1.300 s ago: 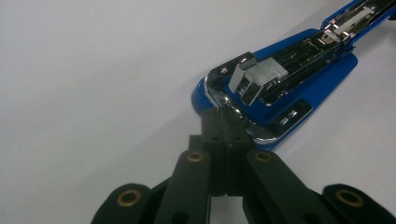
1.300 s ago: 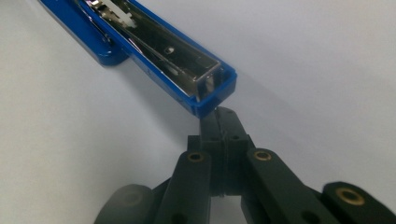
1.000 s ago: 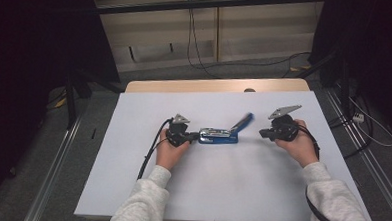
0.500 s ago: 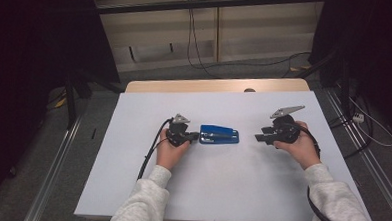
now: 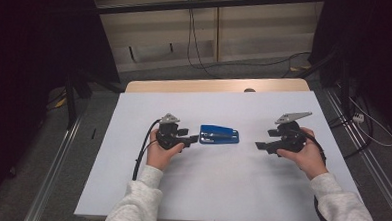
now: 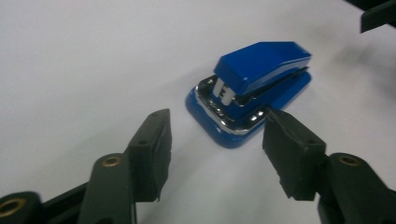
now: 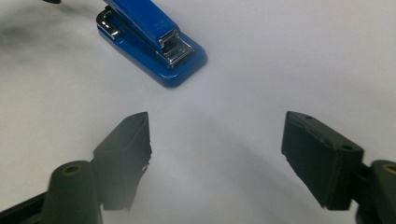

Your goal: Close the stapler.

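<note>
Since a second ago, the stapler [image 5: 219, 135] has gone from open, its blue top swung up toward the right claw, to closed and lying flat on the table [image 5: 220, 191]. Both claws have just been opening and both have let go. The left claw [image 5: 193, 139] has drawn back slightly, and the right claw [image 5: 259, 145] has pulled away toward the right.

In the left gripper view, the left claw's jaws stand apart with nothing between them; the stapler's chrome hinge end sits just ahead of the tips, nearest the right-hand jaw but not touched by either. In the right gripper view, the right claw's jaws are spread wide and empty, and the stapler's front end lies well ahead of them, off to the upper left. From above, the stapler rests between the two claws, close beside the left one and clearly apart from the right.

Judging from how things lie, the folding shut of the stapler looks finished: top down on base, set level on the white sheet, neither claw holding it. What seems left is only for the hands to back off, unless the stapler is meant to go elsewhere, which nothing visible suggests.
</note>
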